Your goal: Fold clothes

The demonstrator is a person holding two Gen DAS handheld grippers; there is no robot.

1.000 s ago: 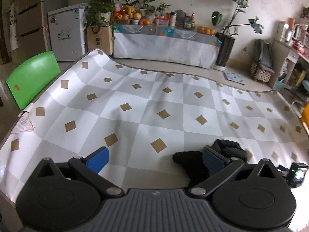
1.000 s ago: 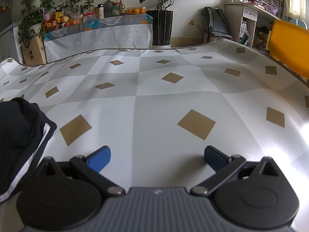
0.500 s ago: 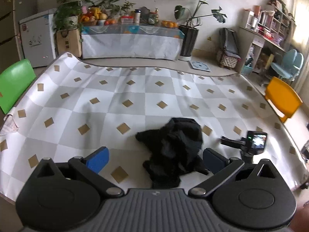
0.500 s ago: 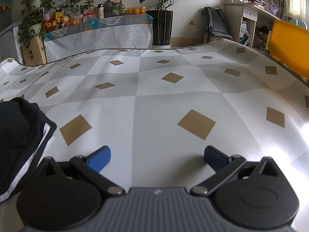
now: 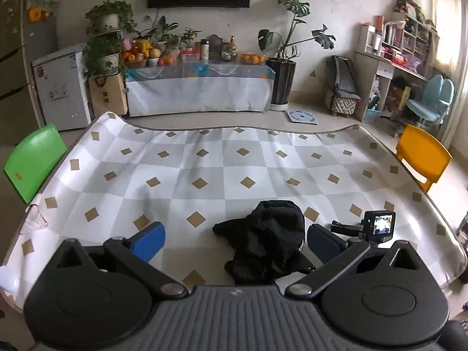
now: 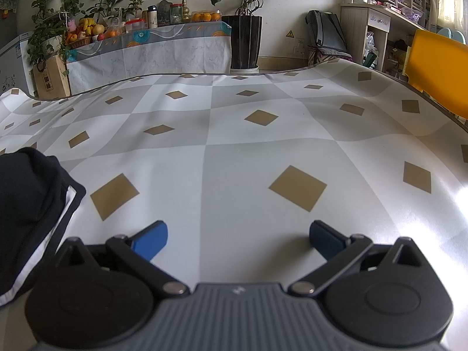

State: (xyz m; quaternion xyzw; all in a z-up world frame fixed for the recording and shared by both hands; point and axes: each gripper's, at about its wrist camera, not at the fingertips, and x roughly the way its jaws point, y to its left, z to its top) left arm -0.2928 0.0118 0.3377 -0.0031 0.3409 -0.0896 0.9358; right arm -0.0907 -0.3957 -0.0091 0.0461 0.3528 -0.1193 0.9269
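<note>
A crumpled black garment [image 5: 263,237] lies in a heap on the checked tablecloth [image 5: 222,172] near the table's front edge. My left gripper [image 5: 234,241] is open and empty, held high above the table, with the garment seen between its fingers. My right gripper [image 6: 238,241] is open and empty, low over the cloth, to the right of the garment. In the right wrist view the garment [image 6: 26,201] fills the left edge and shows a white inner hem. The right gripper's camera unit [image 5: 377,225] shows in the left wrist view, to the right of the garment.
A green chair [image 5: 32,161] stands at the table's left side and an orange chair [image 5: 424,158] at its right side. A crumpled paper [image 5: 35,222] lies at the left table edge. A sideboard with plants and fruit [image 5: 199,84] stands against the far wall.
My left gripper has risen and pulled back, so the whole table and the garment have come into view. The right gripper has not moved.
</note>
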